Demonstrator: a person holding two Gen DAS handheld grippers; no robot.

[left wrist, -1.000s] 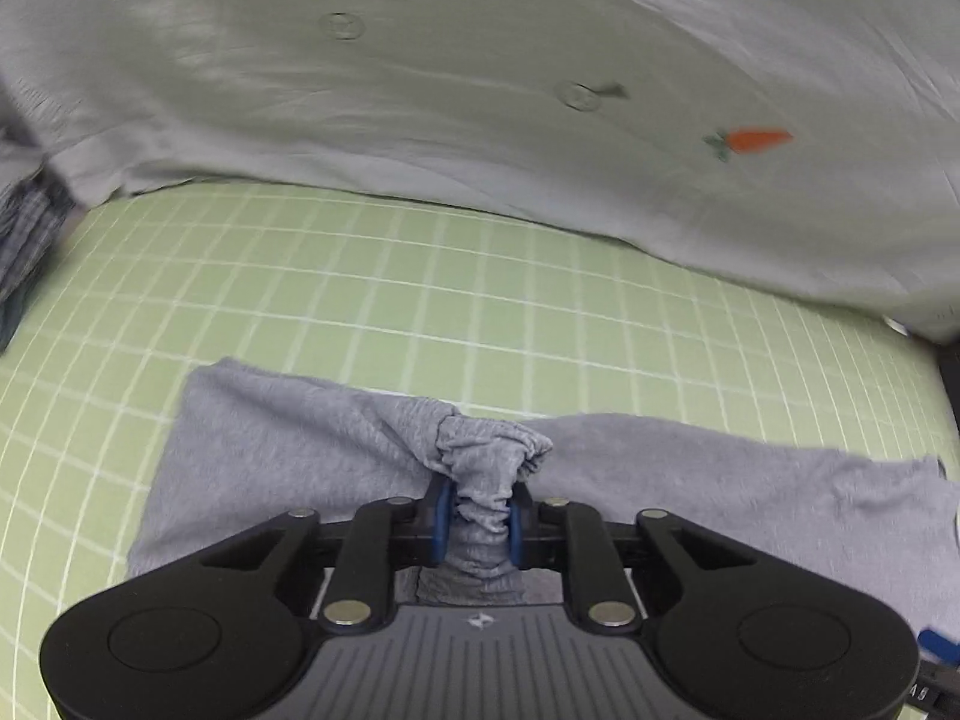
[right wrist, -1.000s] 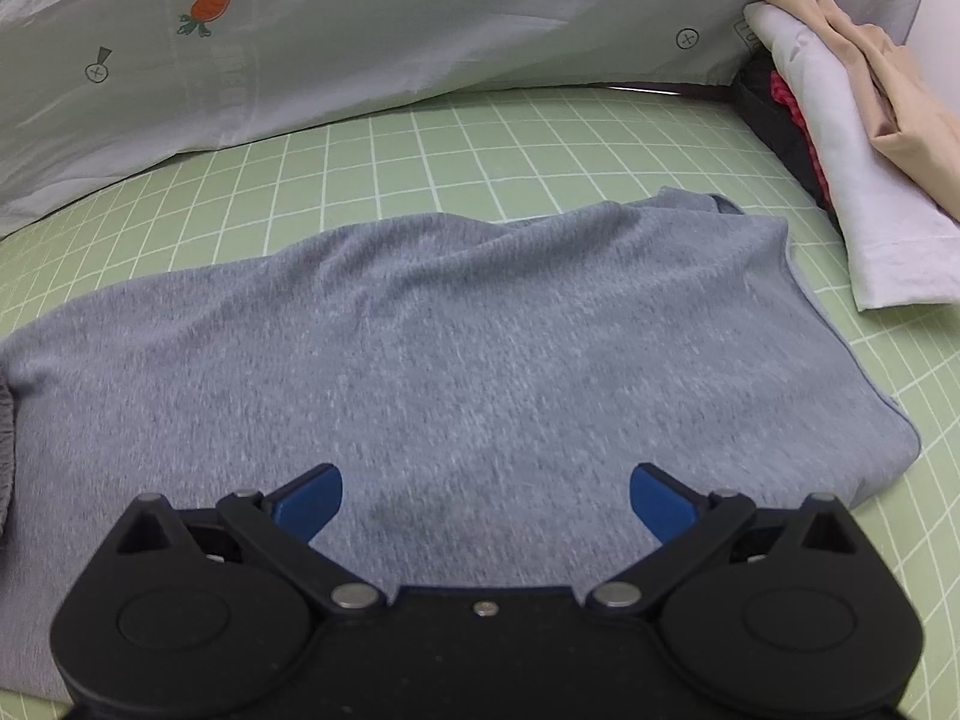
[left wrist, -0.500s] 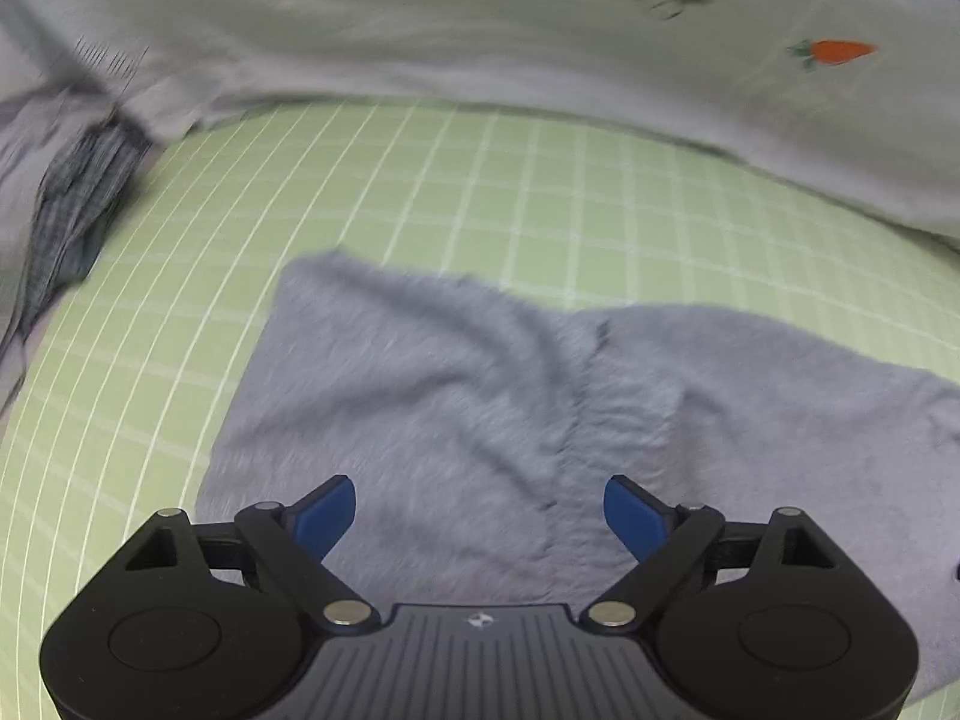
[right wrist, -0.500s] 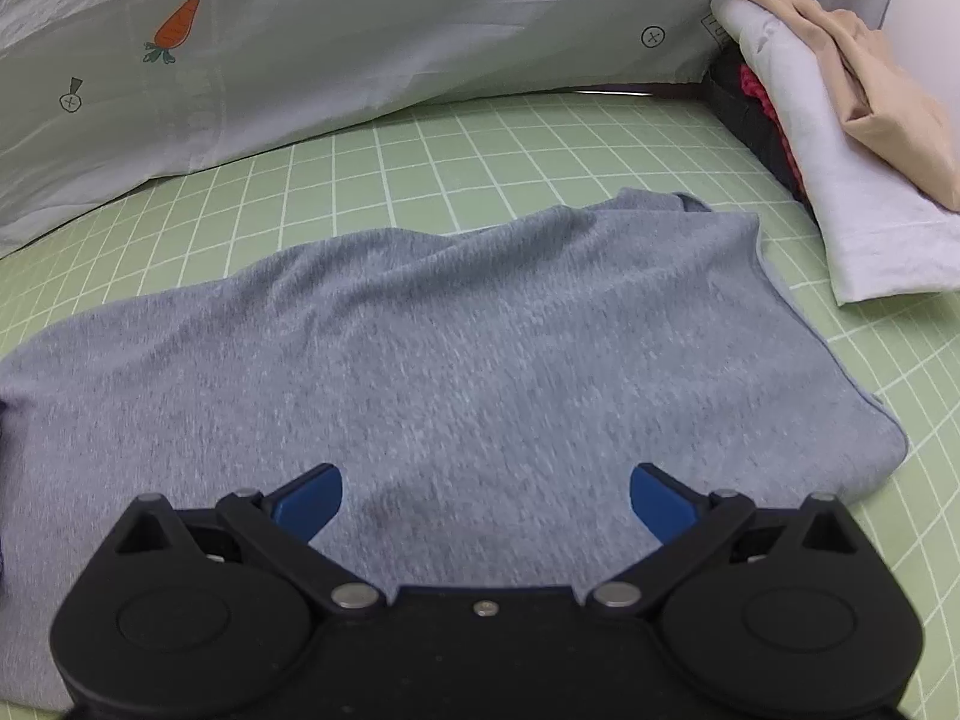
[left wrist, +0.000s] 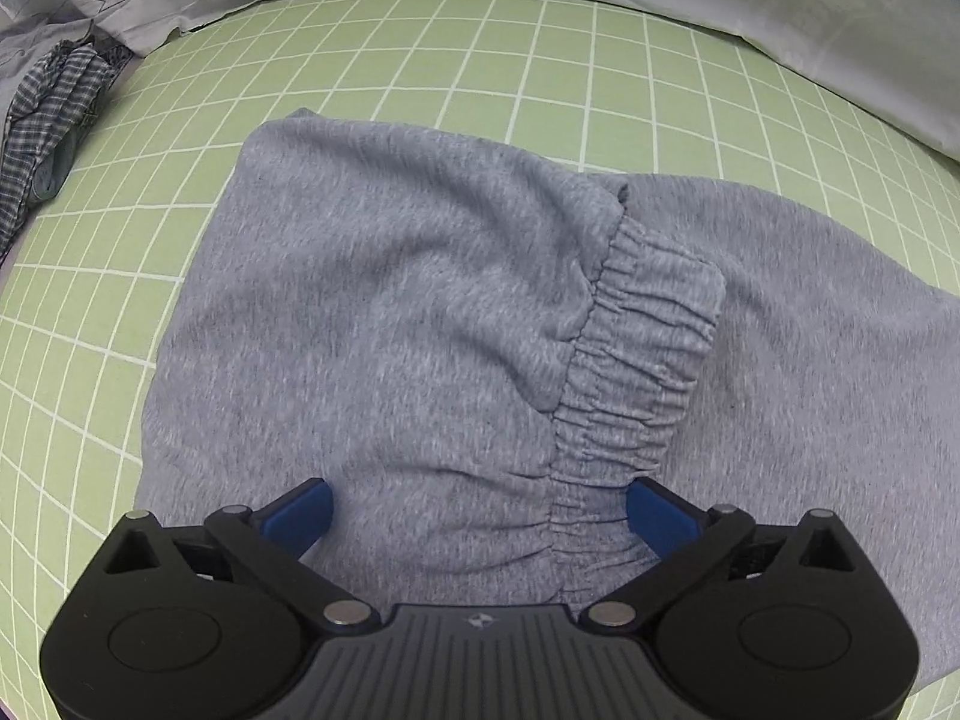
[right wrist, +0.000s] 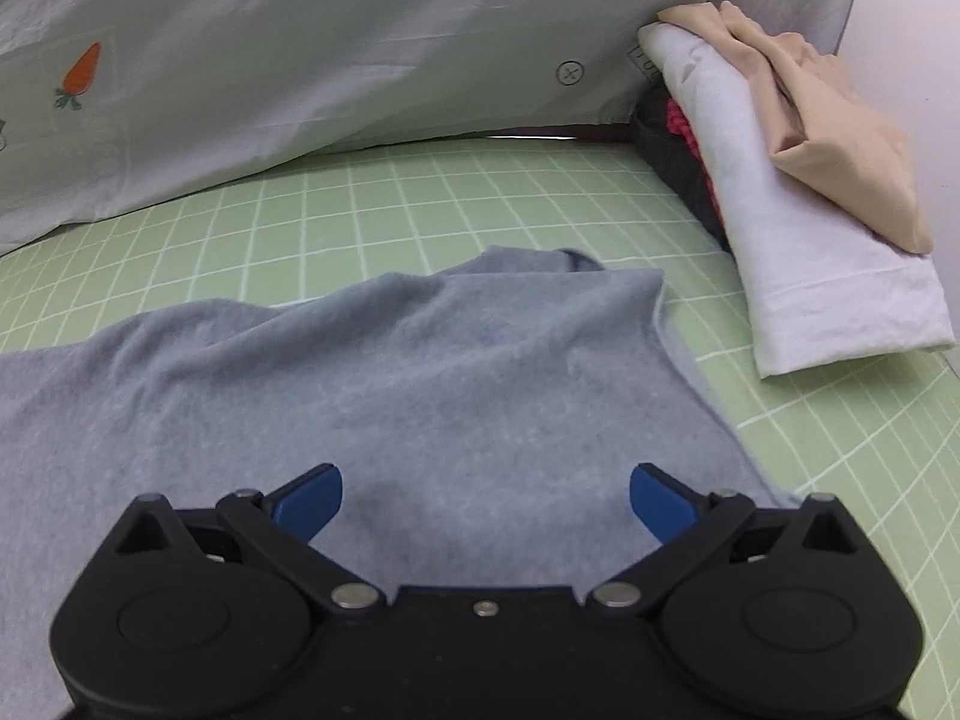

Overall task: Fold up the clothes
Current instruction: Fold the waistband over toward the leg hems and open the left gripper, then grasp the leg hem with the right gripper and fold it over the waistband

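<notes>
A grey knit garment lies on the green grid mat. Its left part is folded over the rest, with the gathered elastic waistband lying on top. My left gripper is open and empty just above the folded part, near the waistband's lower end. In the right wrist view the same grey garment spreads flat, and my right gripper is open and empty over its near edge.
A pale sheet with carrot prints hangs along the back of the mat. A stack of folded clothes, white with beige on top, sits at the right. A checked blue garment lies at the far left.
My left gripper let go of the bunched waistband and opened; the folded part now lies flat on the garment. The left view has tilted down, closer to the cloth. My right gripper stayed open and shifted slightly.
</notes>
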